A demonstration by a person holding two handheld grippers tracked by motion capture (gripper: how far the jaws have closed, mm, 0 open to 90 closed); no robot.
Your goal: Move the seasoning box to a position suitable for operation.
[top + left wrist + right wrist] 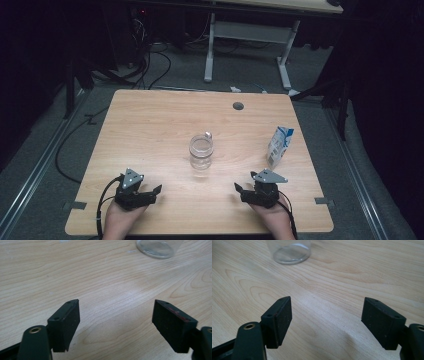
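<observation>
Clear glass makes up the jar (pixel 201 151), which we see standing upright near the middle of the wooden table (pixel 150 130), with its mouth open and nothing touching it. Its base (pixel 157 248) shows at the far edge of our left gripper view and again (pixel 291 253) at the far edge of our right gripper view. To the right of the jar, well apart from it, a blue and white carton (pixel 279 146) stands near the table's right edge. Nearer to us, our left gripper (pixel 150 192) rests low over the near left of the table, its jaws spread wide with only bare wood between them. Our right gripper (pixel 243 190) sits at the near right, jaws equally wide apart and holding nothing. Both point inward towards the jar, yet stay well short of it. A small round grommet (pixel 238 106) marks the table's far side.
</observation>
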